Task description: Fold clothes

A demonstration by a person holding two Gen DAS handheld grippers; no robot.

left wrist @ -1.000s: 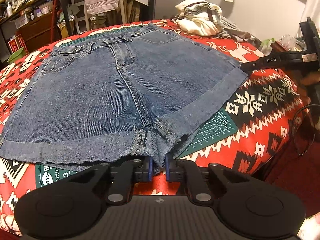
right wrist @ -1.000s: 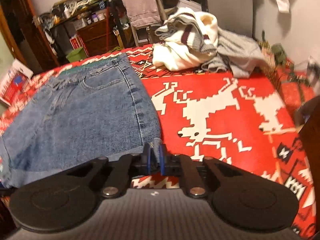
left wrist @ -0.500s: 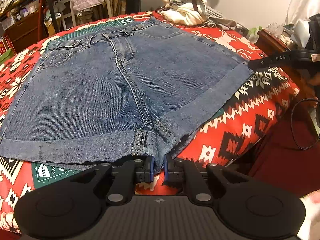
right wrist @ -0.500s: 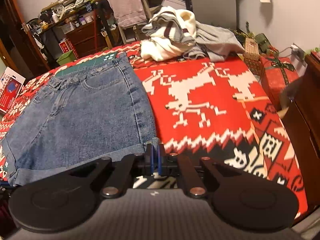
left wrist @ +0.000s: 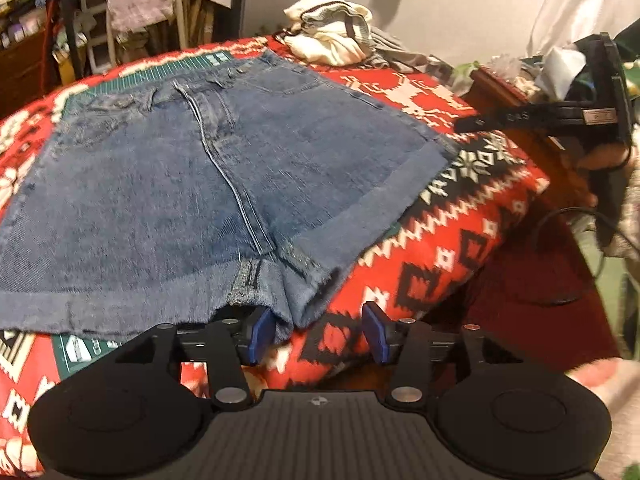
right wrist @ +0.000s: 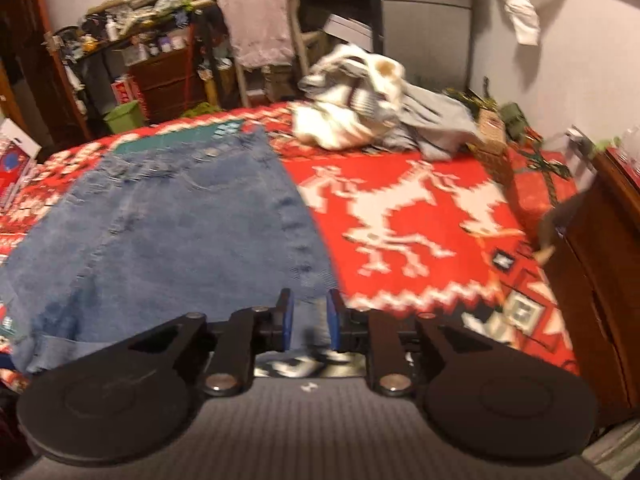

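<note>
Blue denim shorts (left wrist: 208,176) lie flat, waistband far and cuffed hems near, on a red patterned blanket (left wrist: 452,240). My left gripper (left wrist: 318,336) is open at the near edge. Its left finger touches the crotch hem, and only blanket shows between the pads. In the right wrist view the shorts (right wrist: 168,240) fill the left half. My right gripper (right wrist: 310,320) is open at the right leg's hem corner, with denim lying loose in the gap. From the left wrist view, the right gripper (left wrist: 466,123) sits just off that corner, held by a hand.
A green cutting mat (left wrist: 176,68) lies under the shorts. A heap of white and grey clothes (right wrist: 360,116) sits at the far end. The blanket drops off at the near edge. Dark wooden furniture (right wrist: 600,264) stands close on the right, with cluttered shelves behind.
Both grippers were shut on the shorts' hems and have opened, letting the denim go. The shorts lie flat. Both views are slightly blurred from motion.
</note>
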